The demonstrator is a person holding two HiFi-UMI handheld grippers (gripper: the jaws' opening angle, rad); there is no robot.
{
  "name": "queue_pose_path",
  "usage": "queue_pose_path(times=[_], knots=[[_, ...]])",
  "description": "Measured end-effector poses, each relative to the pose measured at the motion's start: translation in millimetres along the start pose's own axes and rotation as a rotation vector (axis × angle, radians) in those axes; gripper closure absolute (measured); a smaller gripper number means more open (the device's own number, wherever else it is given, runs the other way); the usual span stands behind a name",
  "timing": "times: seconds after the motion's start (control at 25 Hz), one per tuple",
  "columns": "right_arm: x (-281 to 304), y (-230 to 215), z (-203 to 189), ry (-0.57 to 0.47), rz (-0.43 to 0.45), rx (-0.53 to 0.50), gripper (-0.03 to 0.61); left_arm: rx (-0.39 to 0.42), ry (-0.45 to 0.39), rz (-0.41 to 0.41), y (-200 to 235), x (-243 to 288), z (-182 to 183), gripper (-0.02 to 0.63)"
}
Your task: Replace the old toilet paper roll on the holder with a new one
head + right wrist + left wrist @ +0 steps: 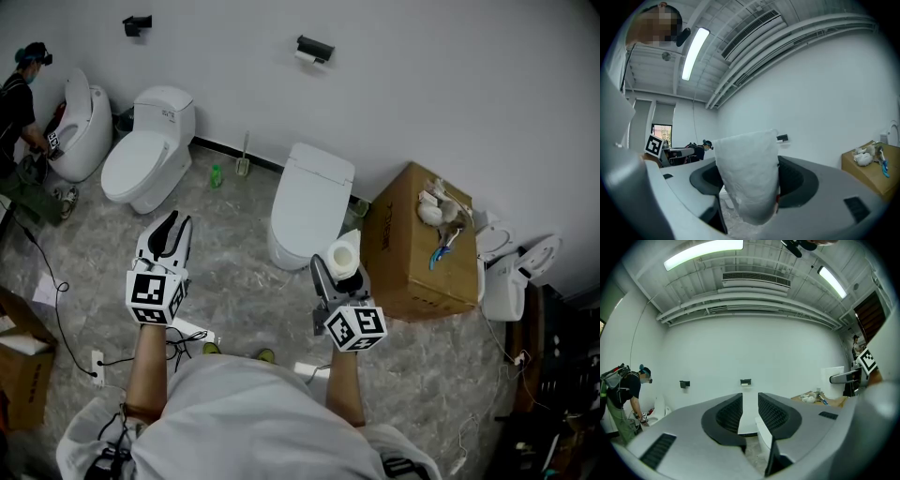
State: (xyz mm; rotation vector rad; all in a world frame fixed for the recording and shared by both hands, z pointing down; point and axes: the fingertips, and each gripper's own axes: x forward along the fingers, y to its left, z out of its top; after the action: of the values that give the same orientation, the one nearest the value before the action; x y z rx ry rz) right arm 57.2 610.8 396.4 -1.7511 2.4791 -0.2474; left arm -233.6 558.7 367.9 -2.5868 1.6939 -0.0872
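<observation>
A toilet paper roll [747, 178] is clamped upright between the widely spread jaws of the right gripper [343, 264]. The left gripper [750, 414] is held with its jaws narrowly parted, and nothing is gripped. The wall holder [315, 49] is seen at twelve o'clock from the roll, well apart.

evenly bright, lit from above, fisheye vignetting

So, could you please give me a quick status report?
Left gripper open, empty. Right gripper shut on new roll. Holder on wall ahead, not reached. Toilet in between.
</observation>
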Motion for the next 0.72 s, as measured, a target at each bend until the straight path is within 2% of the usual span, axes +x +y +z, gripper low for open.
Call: queue_pose_path(times=[0.24,0.72], knots=[[2.3,5.0,-0.2,0.008,0.010,-0.012,0.255,0.001,-0.003,-0.015,-1.6,0.3,1.3,0.485],[15.5,27.4,-7.2,0.026,0.000,-0.010,0.255,0.001,-0.001,-0.040,24.2,-4.9,-2.9,0.485]])
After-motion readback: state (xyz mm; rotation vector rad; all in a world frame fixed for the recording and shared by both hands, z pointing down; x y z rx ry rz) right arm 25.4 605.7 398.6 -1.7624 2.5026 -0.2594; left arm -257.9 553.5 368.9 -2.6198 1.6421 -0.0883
